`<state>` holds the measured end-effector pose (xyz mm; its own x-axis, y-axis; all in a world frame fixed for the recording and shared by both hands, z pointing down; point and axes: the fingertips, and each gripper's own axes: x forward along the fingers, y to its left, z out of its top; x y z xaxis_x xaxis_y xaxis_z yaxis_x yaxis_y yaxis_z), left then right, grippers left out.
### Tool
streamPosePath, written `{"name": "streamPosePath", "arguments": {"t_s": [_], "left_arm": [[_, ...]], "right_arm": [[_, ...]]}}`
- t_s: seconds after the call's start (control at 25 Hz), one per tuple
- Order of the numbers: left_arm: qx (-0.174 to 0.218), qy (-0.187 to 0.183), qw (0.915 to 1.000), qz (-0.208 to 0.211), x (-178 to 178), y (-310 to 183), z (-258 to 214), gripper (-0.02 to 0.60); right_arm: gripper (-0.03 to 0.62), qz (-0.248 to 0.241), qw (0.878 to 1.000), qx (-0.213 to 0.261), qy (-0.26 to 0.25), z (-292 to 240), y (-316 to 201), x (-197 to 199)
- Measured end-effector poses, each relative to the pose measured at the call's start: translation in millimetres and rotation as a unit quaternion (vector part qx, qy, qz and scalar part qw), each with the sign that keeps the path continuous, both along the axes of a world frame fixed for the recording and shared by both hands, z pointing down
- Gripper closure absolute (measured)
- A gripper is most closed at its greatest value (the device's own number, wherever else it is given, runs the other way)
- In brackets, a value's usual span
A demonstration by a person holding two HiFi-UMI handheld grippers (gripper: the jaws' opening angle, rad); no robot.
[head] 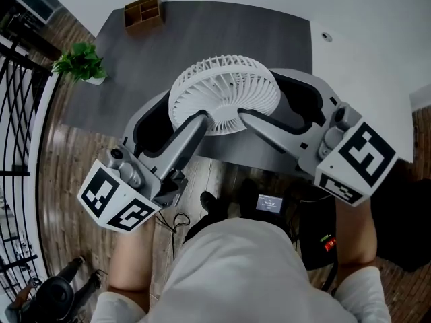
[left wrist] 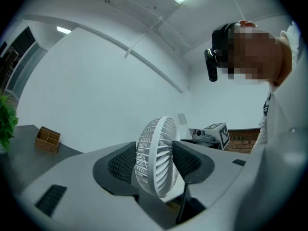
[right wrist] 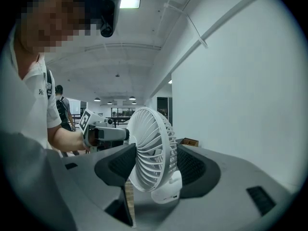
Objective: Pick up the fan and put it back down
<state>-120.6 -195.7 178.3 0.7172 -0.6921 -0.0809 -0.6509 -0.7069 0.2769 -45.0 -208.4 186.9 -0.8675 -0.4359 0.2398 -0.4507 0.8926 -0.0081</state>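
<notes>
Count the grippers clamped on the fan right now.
2. The left gripper holds the white fan from the person's left side, and the right gripper holds it from the right. Each has the grille pressed between its pads. Both are in plain view.

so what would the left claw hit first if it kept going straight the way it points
The white fan: it sits clamped in the left claw, pads against its grille, so nothing comes before it.

Head view looks down; both gripper views face the fan (head: 224,94) closely.
</notes>
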Motion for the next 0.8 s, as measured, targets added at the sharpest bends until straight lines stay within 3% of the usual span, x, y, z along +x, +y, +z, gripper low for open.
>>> {"name": "streamPosePath", "arguments": {"t_s": [0.4, 0.8], "left_arm": [[-0.020, 0.011, 0.9995, 0.020, 4, 1, 10, 0.327], [-0.036, 0.007, 0.9974, 0.061, 35, 48, 22, 0.327]], "right_arm": [[0.319, 0.014, 1.000, -0.018, 0.004, 7, 4, 5], [0.319, 0.052, 0.998, -0.033, 0.003, 20, 56, 37]]}}
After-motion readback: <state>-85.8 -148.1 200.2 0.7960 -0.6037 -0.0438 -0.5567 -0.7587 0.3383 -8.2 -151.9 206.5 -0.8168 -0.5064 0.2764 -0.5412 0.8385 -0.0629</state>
